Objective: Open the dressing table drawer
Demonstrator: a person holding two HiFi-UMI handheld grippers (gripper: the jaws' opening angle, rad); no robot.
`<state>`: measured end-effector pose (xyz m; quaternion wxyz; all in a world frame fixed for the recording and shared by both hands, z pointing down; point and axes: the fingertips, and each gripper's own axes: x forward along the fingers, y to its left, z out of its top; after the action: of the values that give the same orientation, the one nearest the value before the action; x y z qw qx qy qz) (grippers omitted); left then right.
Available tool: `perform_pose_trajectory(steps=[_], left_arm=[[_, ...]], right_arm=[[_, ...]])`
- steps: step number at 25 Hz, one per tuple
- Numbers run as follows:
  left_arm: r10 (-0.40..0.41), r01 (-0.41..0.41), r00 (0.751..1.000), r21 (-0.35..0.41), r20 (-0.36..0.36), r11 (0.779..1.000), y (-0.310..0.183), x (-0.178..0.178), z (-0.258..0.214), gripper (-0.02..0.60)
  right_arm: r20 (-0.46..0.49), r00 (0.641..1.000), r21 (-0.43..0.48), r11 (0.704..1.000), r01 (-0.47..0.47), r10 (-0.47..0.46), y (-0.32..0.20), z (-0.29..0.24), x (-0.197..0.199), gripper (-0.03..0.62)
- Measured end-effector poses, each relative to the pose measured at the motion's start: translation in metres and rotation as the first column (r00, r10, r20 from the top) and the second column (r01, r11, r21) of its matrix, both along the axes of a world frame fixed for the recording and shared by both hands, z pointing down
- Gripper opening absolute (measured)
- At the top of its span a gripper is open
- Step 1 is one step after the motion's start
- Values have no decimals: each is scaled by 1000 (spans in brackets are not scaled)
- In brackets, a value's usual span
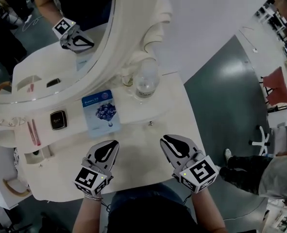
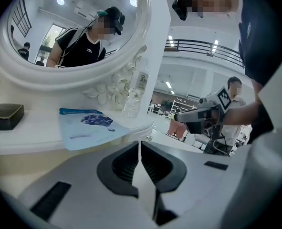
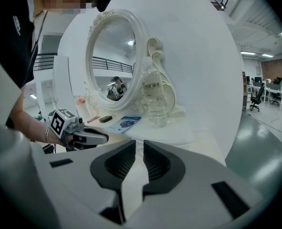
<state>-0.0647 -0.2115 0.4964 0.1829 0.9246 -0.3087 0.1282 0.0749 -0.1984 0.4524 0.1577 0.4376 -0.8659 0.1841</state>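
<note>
The white dressing table [image 1: 133, 161] has a raised shelf [image 1: 133, 115] under an oval mirror [image 1: 46, 47]. A small drawer knob [image 1: 150, 123] shows at the shelf's front face, and again in the left gripper view [image 2: 148, 138]. The drawer looks closed. My left gripper [image 1: 115, 143] hovers over the tabletop, left of the knob, its jaws shut and empty [image 2: 140, 144]. My right gripper [image 1: 163, 140] hovers just right of and nearer than the knob. Its jaws stand a narrow gap apart with nothing between them [image 3: 139, 144]. Neither gripper touches the knob.
On the shelf lie a blue face-mask packet [image 1: 101, 113], a black compact [image 1: 58, 120] and a clear water bottle [image 1: 145, 84]. A pink stick [image 1: 34, 132] lies at the left. Chairs and another person's legs [image 1: 245, 164] are on the floor to the right.
</note>
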Motion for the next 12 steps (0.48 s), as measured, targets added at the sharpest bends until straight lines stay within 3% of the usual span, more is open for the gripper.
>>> perform_pose_trajectory(steps=[12], left_arm=[[19, -19, 1000, -71, -4, 997, -11, 10, 30, 20]], right_arm=[[-13, 1000, -92, 996, -12, 11, -20, 44, -8, 89]])
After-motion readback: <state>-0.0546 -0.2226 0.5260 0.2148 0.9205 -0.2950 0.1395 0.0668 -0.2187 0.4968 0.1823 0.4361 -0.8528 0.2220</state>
